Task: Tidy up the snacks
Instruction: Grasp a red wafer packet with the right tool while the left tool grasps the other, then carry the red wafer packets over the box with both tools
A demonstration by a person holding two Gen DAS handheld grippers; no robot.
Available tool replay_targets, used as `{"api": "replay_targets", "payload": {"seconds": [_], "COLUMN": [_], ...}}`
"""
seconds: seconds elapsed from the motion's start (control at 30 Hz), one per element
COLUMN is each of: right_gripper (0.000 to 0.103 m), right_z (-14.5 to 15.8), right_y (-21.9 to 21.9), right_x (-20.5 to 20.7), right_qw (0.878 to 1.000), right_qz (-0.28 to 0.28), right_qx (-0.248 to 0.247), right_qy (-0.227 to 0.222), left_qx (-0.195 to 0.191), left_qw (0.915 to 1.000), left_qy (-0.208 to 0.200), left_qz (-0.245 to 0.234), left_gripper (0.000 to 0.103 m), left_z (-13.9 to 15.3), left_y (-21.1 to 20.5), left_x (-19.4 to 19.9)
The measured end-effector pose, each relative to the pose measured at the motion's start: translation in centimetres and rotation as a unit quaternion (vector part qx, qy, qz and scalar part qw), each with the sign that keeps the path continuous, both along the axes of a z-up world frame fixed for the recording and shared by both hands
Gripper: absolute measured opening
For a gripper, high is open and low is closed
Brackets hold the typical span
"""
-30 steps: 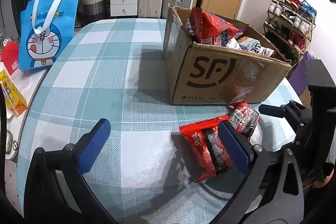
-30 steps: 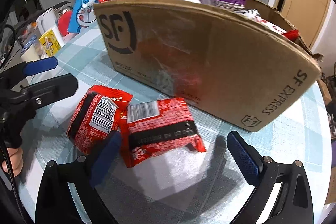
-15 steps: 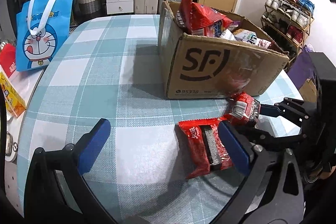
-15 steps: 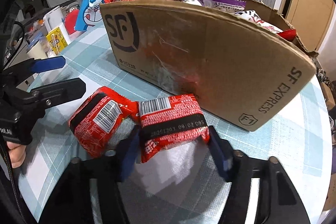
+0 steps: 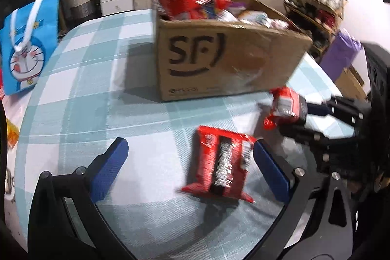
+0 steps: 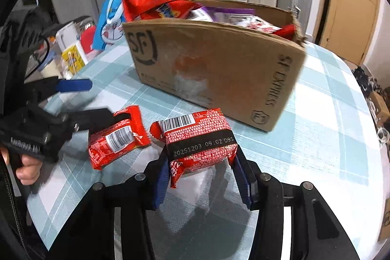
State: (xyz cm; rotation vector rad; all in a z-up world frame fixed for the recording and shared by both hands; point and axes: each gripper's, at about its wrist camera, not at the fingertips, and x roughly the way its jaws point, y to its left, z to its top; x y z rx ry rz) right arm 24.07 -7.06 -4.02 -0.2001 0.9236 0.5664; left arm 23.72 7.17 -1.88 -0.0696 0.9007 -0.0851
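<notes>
Since 1 second ago our right gripper (image 6: 202,177) has been closing and now pinches 1 red foil snack packet (image 6: 198,143), ready for the brown cardboard box (image 6: 219,70). Our left gripper (image 5: 187,162) stands spread around the second red packet (image 5: 223,162) on the checked tablecloth (image 5: 85,89).

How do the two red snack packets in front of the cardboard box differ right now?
The red snack packet with the printed date band is clamped between the right gripper pads; the other red snack packet lies flat on the checked tablecloth, inside the open left gripper, untouched. The clamped one shows its barcode at its far end; the lying one appears flatter. Both are red with a black band, outside the cardboard box.
</notes>
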Motion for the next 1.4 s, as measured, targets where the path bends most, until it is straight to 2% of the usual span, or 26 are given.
{"api": "replay_targets", "payload": {"seconds": [0.17,0.4,0.5,0.53,0.63,0.67,0.7,1.4], "right_gripper": [0.048,0.048,0.048,0.048,0.048,0.048,0.048,0.048], "right_z": [0.3,0.9,1.0,1.0,1.3,1.3,1.4,2.4], "right_y": [-1.1,-1.7,-2.1,-2.3,-2.3,-2.3,-2.3,-3.2], "right_x": [0.0,0.1,0.0,0.0,-0.1,0.0,-0.1,-0.6], "right_qw": [1.000,1.000,1.000,1.000,1.000,1.000,1.000,0.999], "right_qz": [-0.007,-0.012,-0.012,-0.012,-0.012,-0.013,-0.013,-0.014], "right_qx": [0.006,0.012,0.015,0.016,0.017,0.017,0.017,0.032], "right_qy": [-0.001,-0.005,-0.004,-0.004,-0.007,-0.008,-0.009,-0.021], "left_qx": [0.023,0.033,0.038,0.042,0.047,0.040,0.034,-0.010], "left_qw": [0.9994,0.9980,0.9970,0.9965,0.9954,0.9956,0.9955,0.9990], "left_qy": [0.014,0.022,0.031,0.035,0.042,0.039,0.036,-0.019], "left_qz": [-0.021,-0.050,-0.060,-0.063,-0.072,-0.076,-0.081,-0.040], "left_gripper": [0.102,0.100,0.091,0.085,0.065,0.050,0.043,0.043], "left_z": [-0.9,-1.7,-2.0,-2.2,-2.6,-2.5,-2.3,0.9], "left_y": [-1.3,-2.8,-3.3,-3.5,-3.8,-3.7,-3.7,-1.6], "left_x": [0.1,-0.2,-0.4,-0.4,-0.4,-0.5,-0.6,-0.7]}}
